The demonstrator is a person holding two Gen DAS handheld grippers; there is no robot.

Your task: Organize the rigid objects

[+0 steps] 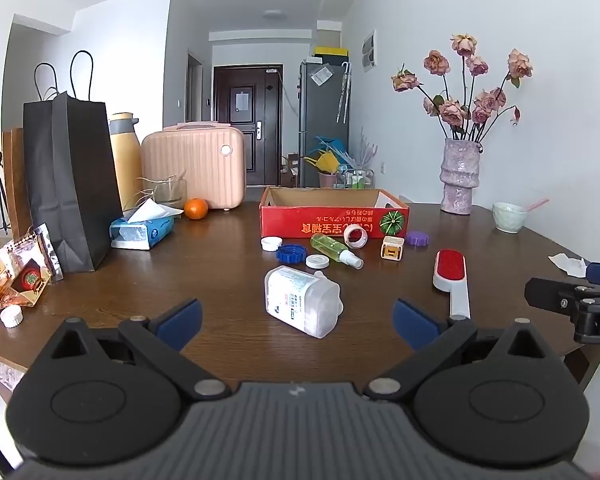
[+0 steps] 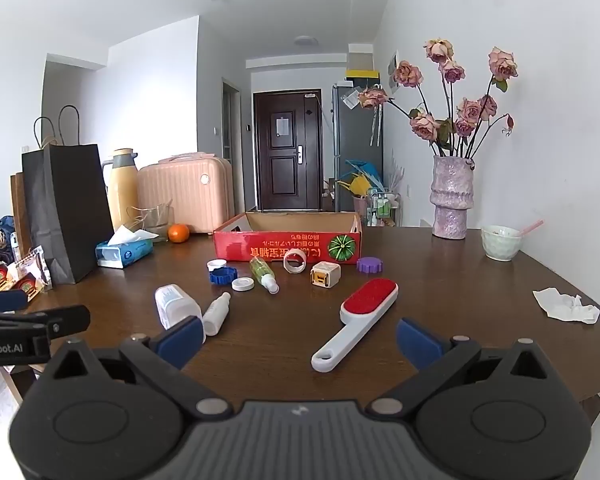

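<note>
Hovering over a dark wood table (image 1: 220,264), both grippers empty: left gripper (image 1: 298,322) jaws spread wide, right gripper (image 2: 300,338) the same, nothing clamped. Translucent white bottle (image 1: 302,300) lies on its side just ahead of the left jaws. Lint brush (image 2: 354,320) with red pad lies between the right jaws' line of sight, handle toward camera. Farther back: red cardboard box (image 1: 334,220), open, interior mostly hidden by its front wall. In front of it a green spray bottle (image 1: 334,248), blue cap (image 1: 291,254), 2 white caps, purple cap (image 1: 417,238), tape ring (image 1: 355,236), small cube (image 1: 392,248). Clutter at left: black paper bag (image 1: 70,184), tissue pack (image 1: 142,230), orange (image 1: 196,208), pink case (image 1: 196,166). Vase (image 1: 460,176) and bowl (image 1: 509,217) right. Small dropper bottle (image 2: 216,314) shows in right view only. Box print unreadable.
</note>
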